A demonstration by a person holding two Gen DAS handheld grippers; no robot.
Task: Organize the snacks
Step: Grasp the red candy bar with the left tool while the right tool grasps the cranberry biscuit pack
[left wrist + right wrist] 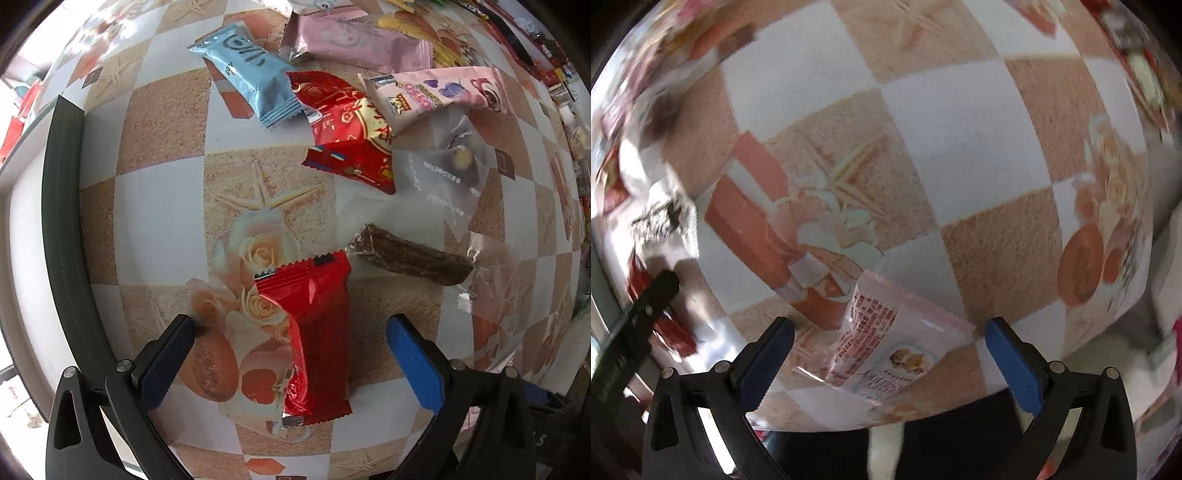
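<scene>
Sorting barely begun: left gripper [290, 338] wide over red packet [314, 339], right gripper [886, 338] wide over pink packet [886, 350], other snacks [369, 118] loose on tabletop [159, 206].

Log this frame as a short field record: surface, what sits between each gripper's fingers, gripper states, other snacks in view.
surface: checkered tablecloth with starfish and rose prints
left gripper: open, fingers either side of a plain red packet lying on the cloth
right gripper: open, a pink packet lies between the fingers; contact cannot be told
beyond left gripper: brown bar in clear wrap, red and gold packet, light blue packet, pink cartoon packet
image quality: right wrist view blurred
</scene>
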